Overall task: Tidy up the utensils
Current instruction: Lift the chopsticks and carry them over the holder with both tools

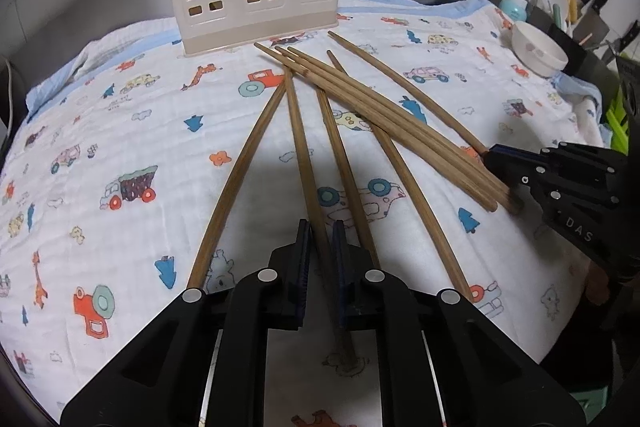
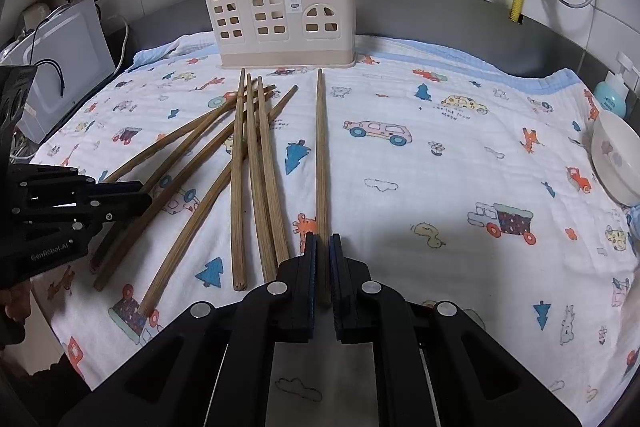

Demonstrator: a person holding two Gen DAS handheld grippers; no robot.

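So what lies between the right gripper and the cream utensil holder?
In the right wrist view, the right gripper is shut on one chopstick, which runs toward the utensil holder; beyond its tip is bare printed cloth.

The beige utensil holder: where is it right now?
The beige utensil holder stands upright at the cloth's far edge, just beyond the loose chopsticks' tips.

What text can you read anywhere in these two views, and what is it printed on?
"DAS": on the body of the right gripper, seen in the left wrist view.
"GenRobot.AI": on the body of the left gripper, seen in the right wrist view.
White sticker on the utensil holder: too small to read.
Small printed words on the cloth: too blurred to read.
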